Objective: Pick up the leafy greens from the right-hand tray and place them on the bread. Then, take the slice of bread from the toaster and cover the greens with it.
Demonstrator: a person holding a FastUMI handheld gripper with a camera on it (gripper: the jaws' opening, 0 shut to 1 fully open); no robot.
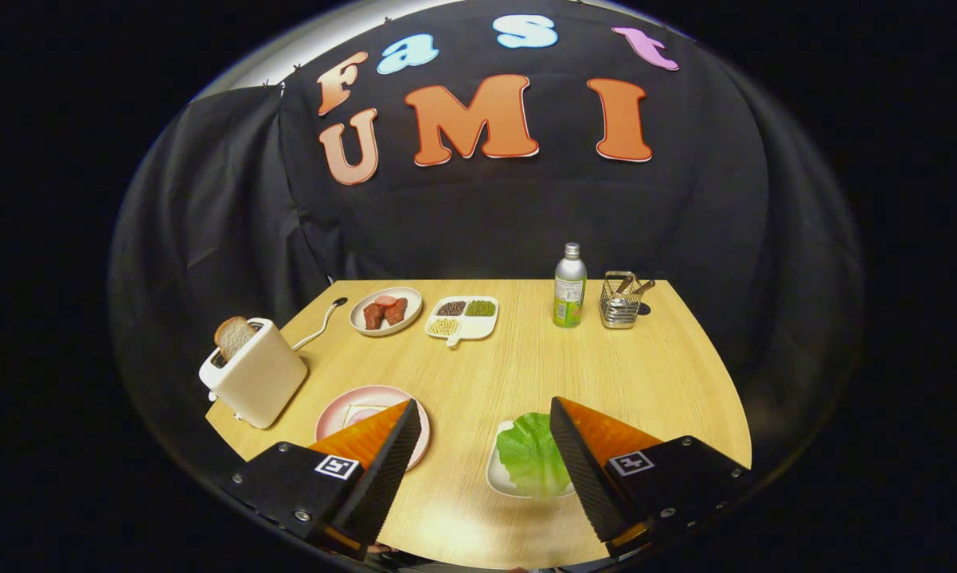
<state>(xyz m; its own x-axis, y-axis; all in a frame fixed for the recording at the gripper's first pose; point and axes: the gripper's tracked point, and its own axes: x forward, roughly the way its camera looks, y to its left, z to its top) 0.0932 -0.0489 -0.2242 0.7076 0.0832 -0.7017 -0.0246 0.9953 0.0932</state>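
Note:
A green leaf of lettuce [532, 452] lies on a small white tray [496, 475], close against the inner side of the right finger. My gripper [485, 416] is open, held above the wooden table [526, 366], with nothing between its fingers. A pink plate [349, 404] with a pale slice of bread [358, 414] on it sits just ahead of the left finger, which hides part of it. Further left stands a cream toaster [254, 374] with a bread slice [233, 335] sticking up out of its slot.
At the back of the table are a plate of red meat pieces [385, 310], a divided white dish of beans [462, 316], a green-labelled bottle [569, 297] and a wire basket [622, 303]. The toaster's cord [319, 325] runs back. The table's edges drop off left and right.

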